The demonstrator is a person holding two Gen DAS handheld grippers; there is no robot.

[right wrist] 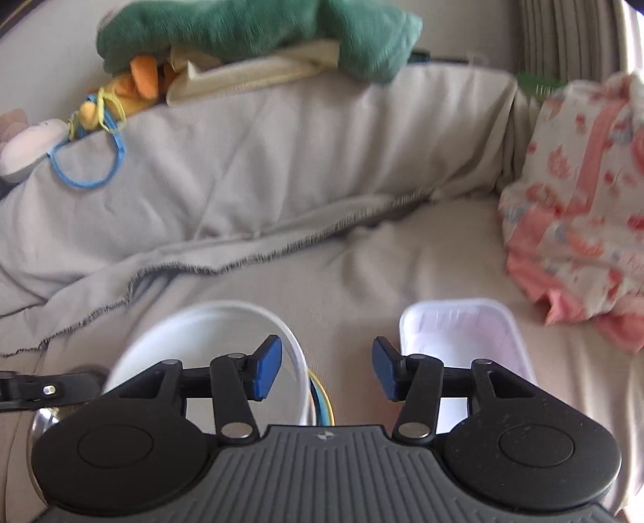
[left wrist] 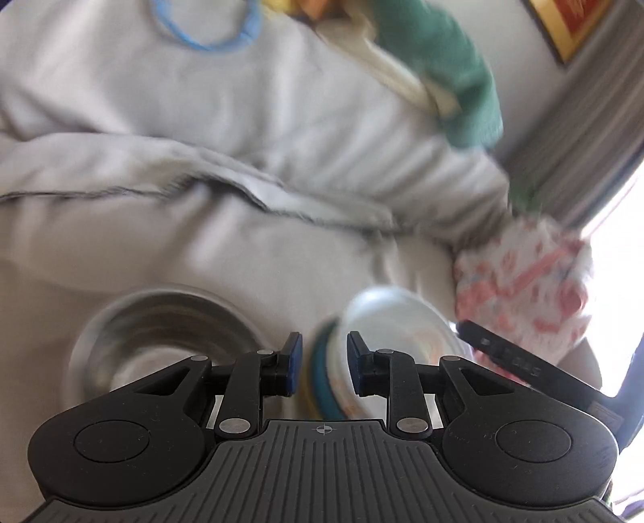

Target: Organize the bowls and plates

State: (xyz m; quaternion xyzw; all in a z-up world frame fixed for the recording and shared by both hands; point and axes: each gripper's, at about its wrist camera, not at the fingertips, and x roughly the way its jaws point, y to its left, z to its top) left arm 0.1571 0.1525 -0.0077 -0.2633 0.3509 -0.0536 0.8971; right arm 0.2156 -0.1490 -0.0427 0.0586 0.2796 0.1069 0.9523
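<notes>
A round white plastic bowl [right wrist: 209,354] sat nested on top of a small stack whose teal and yellow rims [left wrist: 322,386] showed beneath it, resting on the beige sofa cushion [right wrist: 354,265]. In the left wrist view this stack stood between the pads of the left gripper [left wrist: 324,364]. The jaws were only narrowly parted around the stack's edge; blur hid whether the pads actually pressed on it, so a grip could not be confirmed.

Just left of the stack lay a round stainless-steel bowl [left wrist: 161,338], separate and empty. To the right of the stack a white rectangular plastic tray [right wrist: 463,334] also lay alone on the cushion. The right gripper [right wrist: 326,368] hovered over the bare cushion between the white bowl and the tray, its jaws partly open with nothing between them.

Judging from this, the sorting looked partly done: several bowls were already nested, while the steel bowl and the tray remained to be gathered or placed.

Further out, a rumpled grey blanket [right wrist: 249,161] lay across the sofa's back cushion, a pink floral cloth [right wrist: 575,209] was bunched at the right, and a green plush toy [right wrist: 257,28] lay on top.
</notes>
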